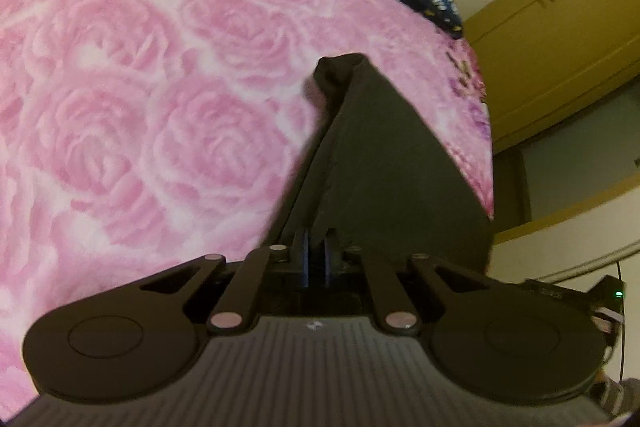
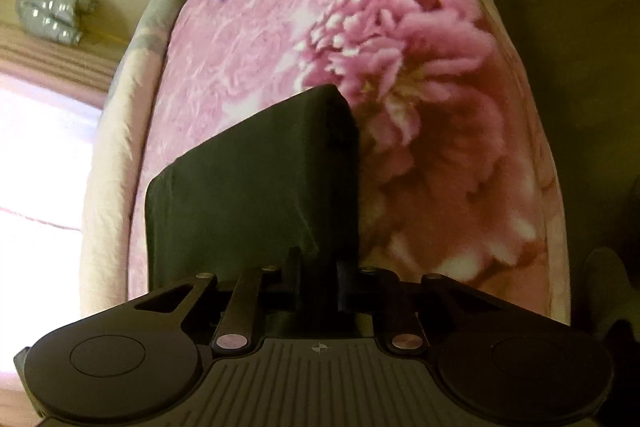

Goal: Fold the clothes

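Dark garment (image 1: 384,155) folded, smooth, lifted above pink floral blanket (image 1: 140,67), both grippers' fingers clenched on it.

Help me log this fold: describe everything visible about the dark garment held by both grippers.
The dark garment is plain blackish-olive cloth, soft and matte, with a stitched seam along one edge. It looks already folded, with doubled layers and a rounded fold at its far end. Both the left gripper and the right gripper are shut on its near edge. It hangs stretched over the pink floral blanket; whether it touches the blanket is unclear.
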`<control>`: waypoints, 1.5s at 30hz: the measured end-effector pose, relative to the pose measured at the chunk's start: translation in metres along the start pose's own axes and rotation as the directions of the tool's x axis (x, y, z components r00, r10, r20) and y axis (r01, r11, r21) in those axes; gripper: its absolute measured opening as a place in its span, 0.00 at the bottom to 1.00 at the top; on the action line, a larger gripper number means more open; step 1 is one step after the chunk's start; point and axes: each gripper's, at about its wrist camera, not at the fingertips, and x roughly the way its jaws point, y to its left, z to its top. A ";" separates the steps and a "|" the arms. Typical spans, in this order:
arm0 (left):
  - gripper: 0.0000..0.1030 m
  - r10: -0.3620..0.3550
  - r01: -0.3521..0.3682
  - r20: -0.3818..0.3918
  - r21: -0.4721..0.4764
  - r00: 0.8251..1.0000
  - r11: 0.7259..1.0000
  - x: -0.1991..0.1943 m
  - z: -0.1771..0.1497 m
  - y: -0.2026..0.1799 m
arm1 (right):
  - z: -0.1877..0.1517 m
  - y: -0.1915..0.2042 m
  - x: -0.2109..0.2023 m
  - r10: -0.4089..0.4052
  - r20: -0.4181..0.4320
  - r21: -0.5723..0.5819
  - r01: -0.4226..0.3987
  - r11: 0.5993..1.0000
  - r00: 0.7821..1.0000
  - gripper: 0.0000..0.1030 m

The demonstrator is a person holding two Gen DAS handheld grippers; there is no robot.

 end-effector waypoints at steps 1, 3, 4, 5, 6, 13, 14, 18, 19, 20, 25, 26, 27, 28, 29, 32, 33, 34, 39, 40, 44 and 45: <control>0.09 0.001 -0.001 -0.003 -0.006 1.000 1.000 -0.002 0.003 -0.002 | 0.001 0.002 -0.002 0.004 -0.007 -0.010 -0.004 1.000 1.000 0.15; 0.16 -0.001 0.001 -0.004 -0.034 1.000 0.999 -0.008 0.007 -0.006 | 0.004 -0.002 -0.009 0.043 -0.017 0.031 -0.043 0.999 0.999 0.33; 0.25 -0.001 0.000 -0.007 -0.056 1.000 0.998 -0.010 0.009 -0.007 | 0.004 -0.004 -0.013 0.057 -0.012 0.059 -0.056 0.997 0.998 0.38; 0.27 -0.014 0.013 -0.010 -0.081 1.000 0.997 -0.010 0.009 -0.006 | 0.003 -0.006 -0.018 0.071 -0.007 0.088 -0.070 0.994 0.997 0.43; 0.27 -0.030 0.028 -0.013 -0.107 0.999 0.994 -0.009 0.010 -0.005 | 0.003 -0.008 -0.021 0.082 -0.006 0.115 -0.081 0.990 0.997 0.43; 0.07 -0.001 0.001 0.003 -0.066 1.000 0.998 -0.005 0.003 -0.006 | -0.016 0.001 -0.014 0.061 -0.053 0.046 -0.059 0.997 0.997 0.21; 0.07 0.000 0.000 0.010 -0.056 1.000 0.998 -0.006 0.002 -0.005 | -0.018 0.002 -0.015 0.063 -0.047 -0.005 -0.064 0.998 0.997 0.18; 0.08 -0.006 0.007 0.016 -0.069 1.000 0.998 0.000 -0.005 0.004 | -0.025 0.002 -0.013 0.061 -0.033 -0.165 -0.065 0.984 0.998 0.13; 0.08 -0.001 0.002 0.015 -0.074 1.000 0.997 0.000 -0.005 0.004 | -0.027 -0.001 -0.010 0.054 -0.034 -0.176 -0.059 0.983 0.998 0.13; 0.08 0.003 -0.002 0.013 -0.079 1.000 0.997 0.000 -0.004 0.004 | -0.025 -0.003 -0.008 0.054 -0.036 -0.168 -0.059 0.984 0.998 0.14; 0.23 0.028 -0.028 0.011 -0.050 1.000 0.998 -0.005 0.019 -0.009 | 0.010 -0.006 -0.012 0.060 0.008 -0.080 -0.059 0.995 0.998 0.57; 0.29 0.028 -0.027 0.015 -0.045 0.999 0.999 -0.006 0.026 -0.011 | 0.017 -0.006 -0.013 0.061 0.016 -0.062 -0.060 0.996 0.998 0.62; 0.38 0.028 -0.027 0.019 -0.040 0.999 0.999 -0.006 0.032 -0.014 | 0.024 -0.007 -0.014 0.061 0.025 -0.045 -0.060 0.997 0.998 0.62; 0.46 0.028 -0.027 0.023 -0.035 0.999 0.999 -0.007 0.039 -0.016 | 0.031 -0.007 -0.015 0.062 0.034 -0.027 -0.061 0.998 0.998 0.62; 0.48 0.027 -0.027 0.028 -0.030 0.999 0.999 -0.007 0.046 -0.018 | 0.038 -0.008 -0.016 0.062 0.043 -0.009 -0.062 0.998 0.997 0.62; 0.49 0.001 -0.001 -0.008 -0.029 1.000 1.000 0.017 0.065 -0.025 | 0.058 -0.010 -0.017 0.065 0.065 0.045 -0.068 0.997 0.996 0.62; 0.49 -0.002 0.001 -0.029 -0.022 1.000 1.000 0.029 0.069 -0.027 | 0.063 -0.012 -0.011 0.077 0.054 0.069 -0.081 0.994 0.996 0.62; 0.40 0.002 -0.002 -0.043 -0.002 0.999 1.000 0.040 0.070 -0.030 | 0.067 -0.014 -0.004 0.090 0.043 0.093 -0.093 0.991 0.995 0.62; 0.09 -0.025 0.022 0.057 0.058 0.998 0.998 0.043 0.057 -0.025 | 0.070 -0.015 0.015 0.098 0.023 0.093 -0.099 0.991 0.995 0.09; 0.09 -0.039 0.034 0.081 0.068 0.996 0.997 0.039 0.053 -0.021 | 0.064 -0.013 0.010 0.103 0.046 0.062 -0.106 0.992 0.994 0.08; 0.10 -0.059 0.054 0.106 0.056 0.993 0.997 0.043 0.043 -0.005 | 0.051 -0.013 0.008 0.087 0.083 -0.003 -0.087 0.996 0.993 0.07; 0.11 -0.049 0.043 0.105 0.061 0.993 0.997 0.048 0.044 -0.006 | 0.049 -0.013 0.011 0.076 0.080 -0.010 -0.075 0.997 0.994 0.07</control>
